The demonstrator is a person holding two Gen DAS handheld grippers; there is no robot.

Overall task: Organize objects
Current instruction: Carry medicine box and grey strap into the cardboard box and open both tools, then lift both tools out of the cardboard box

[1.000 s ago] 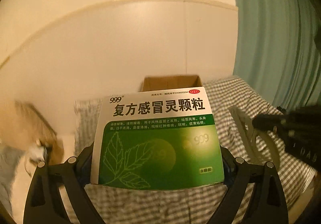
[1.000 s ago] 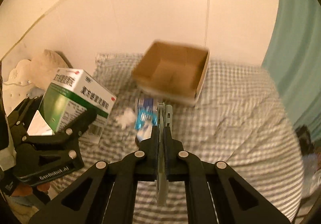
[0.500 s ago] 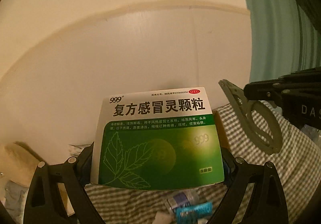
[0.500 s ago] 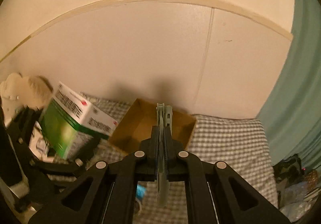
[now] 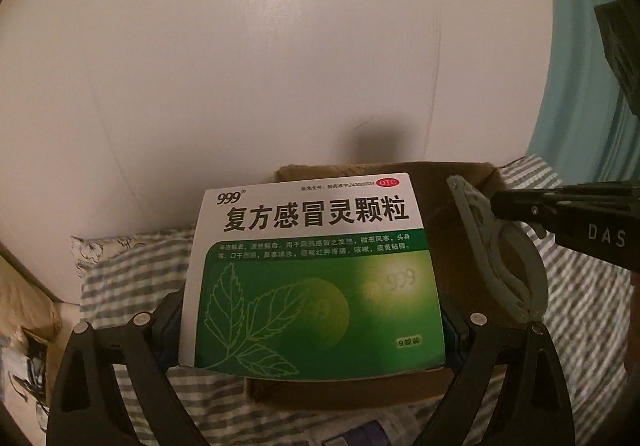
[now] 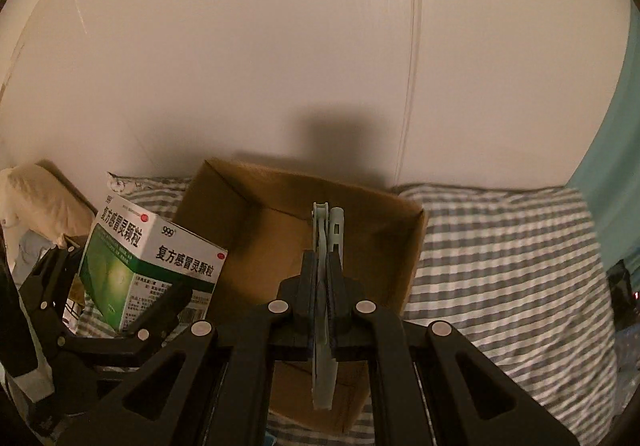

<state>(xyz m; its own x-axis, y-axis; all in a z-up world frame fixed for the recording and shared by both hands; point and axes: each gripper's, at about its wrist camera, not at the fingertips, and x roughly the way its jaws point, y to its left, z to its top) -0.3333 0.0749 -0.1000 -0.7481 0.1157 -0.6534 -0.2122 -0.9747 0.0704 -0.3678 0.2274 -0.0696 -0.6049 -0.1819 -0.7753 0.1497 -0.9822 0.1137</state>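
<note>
Green medicine box [image 5: 316,278] clenched in left gripper [image 5: 312,330] at lower centre, grey clip [image 6: 325,286] pinched in right gripper [image 6: 323,310], both poised over carton [image 6: 276,222], seemingly for dropping in.

- Cardboard box [image 5: 460,182]: interior and front wall largely hidden behind medicine box [image 5: 316,274].
- Packets [image 5: 372,432] at lower edge: cut off, unidentifiable.
- Medicine box small print: illegible.
</note>
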